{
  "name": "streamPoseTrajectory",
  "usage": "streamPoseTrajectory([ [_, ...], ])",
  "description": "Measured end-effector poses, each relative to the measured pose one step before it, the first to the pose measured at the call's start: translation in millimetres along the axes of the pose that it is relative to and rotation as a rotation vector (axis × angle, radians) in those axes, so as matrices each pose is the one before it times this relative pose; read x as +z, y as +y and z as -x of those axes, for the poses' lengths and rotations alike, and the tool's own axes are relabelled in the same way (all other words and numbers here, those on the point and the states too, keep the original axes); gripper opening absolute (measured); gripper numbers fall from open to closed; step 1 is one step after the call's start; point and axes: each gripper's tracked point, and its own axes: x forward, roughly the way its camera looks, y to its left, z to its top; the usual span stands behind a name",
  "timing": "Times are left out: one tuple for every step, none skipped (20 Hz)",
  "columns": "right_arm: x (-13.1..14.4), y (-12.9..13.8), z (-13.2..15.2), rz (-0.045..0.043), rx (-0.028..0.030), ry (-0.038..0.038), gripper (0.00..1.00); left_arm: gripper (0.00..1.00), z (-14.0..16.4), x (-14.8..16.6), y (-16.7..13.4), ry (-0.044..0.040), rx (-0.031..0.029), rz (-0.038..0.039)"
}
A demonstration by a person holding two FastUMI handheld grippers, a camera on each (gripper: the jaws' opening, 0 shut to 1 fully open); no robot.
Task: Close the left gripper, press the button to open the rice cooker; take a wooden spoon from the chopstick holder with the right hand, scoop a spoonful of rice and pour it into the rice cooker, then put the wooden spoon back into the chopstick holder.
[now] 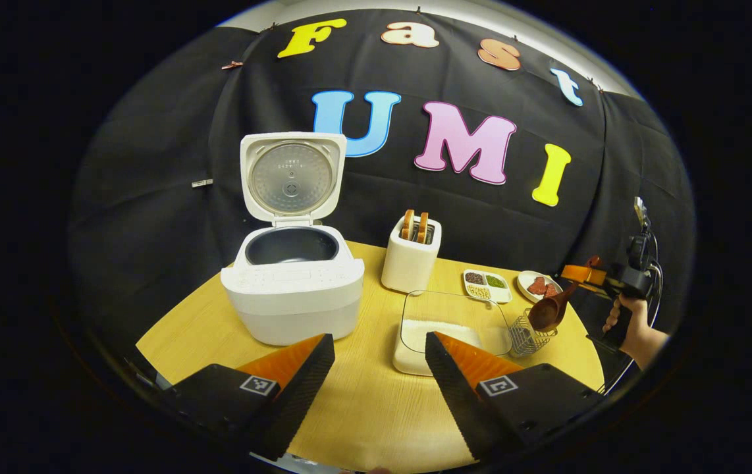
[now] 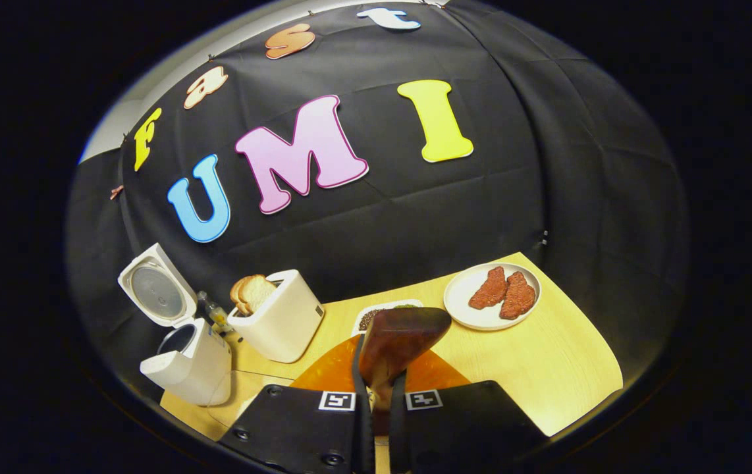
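One round table, bare wood between left gripper and rice cooker, lid up. One rice tray near front edge. One toaster, two slices. Left gripper fingers apart, holding nothing. Right gripper clamped on wooden spoon, above chopstick holder.

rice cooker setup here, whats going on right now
The rice cooker on the round table already stands with its lid up. The right gripper is shut on a wooden spoon, held over the wire chopstick holder beside the tray of rice. The spoon's bowl looks empty, so no scoop yet. The left gripper hangs open in front of the cooker, holding nothing.
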Motion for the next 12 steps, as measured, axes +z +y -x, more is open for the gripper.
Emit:
streamPoseTrajectory([
  [-9.64, -2.65, -4.09, 0.01001, -0.00012, 0.01850, 0.13, 0.96, -0.50, 4.74, 0.42, -0.00990, 0.01099, -0.01039],
  [-8.86, -1.90, -4.33, 0.00215, 0.00046, 0.01471, 0.13, 0.96, -1.00, 3.23, 1.87, -0.00868, 0.01509, -0.01183],
  [-6.54, -0.34, -3.91, -0.00357, 0.00381, 0.01309, 0.13, 0.96, -0.36, 5.75, 3.36, -0.01330, 0.01388, -0.00679],
  [-6.99, -0.27, -3.85, -0.00707, 0.00126, 0.01412, 0.13, 0.96, -0.04, 4.91, 2.57, -0.01089, 0.01361, -0.00179],
  [-5.76, -2.64, -3.64, -0.00888, -0.00520, 0.01217, 0.13, 0.96, 0.85, 6.64, 3.06, -0.01378, 0.01397, 0.00339],
  [-4.95, -1.10, -3.72, -0.01042, -0.00690, 0.00749, 0.15, 0.96, 1.21, 6.03, 2.05, -0.01472, 0.01172, 0.00478],
  [-3.70, -1.96, -2.49, -0.00526, -0.00826, 0.00604, 0.16, 0.96, 1.39, 7.50, 3.56, -0.01583, 0.01494, 0.00194],
  [-4.39, -2.67, -1.87, -0.00114, -0.00723, 0.00998, 0.18, 0.95, 2.85, 5.11, 4.28, -0.01466, 0.01627, 0.00264],
  [-0.09, 1.53, 1.97, -0.00470, 0.00567, 0.00012, 0.20, 0.95, 2.34, 7.53, 4.47, -0.01518, 0.01482, 0.00679],
  [2.43, 0.68, 0.45, 0.00152, -0.00404, -0.00862, 0.22, 0.95, 0.46, 5.30, 2.94, -0.01511, 0.01120, 0.01134],
  [3.45, -0.53, 2.55, 0.00448, 0.00248, -0.01312, 0.23, 0.96, 0.88, 5.75, 3.01, -0.01152, 0.01078, 0.01133],
  [4.03, 1.35, 1.45, 0.00390, 0.00254, -0.01155, 0.27, 0.96, -0.05, 5.23, 2.47, -0.00915, 0.01186, 0.00676],
])
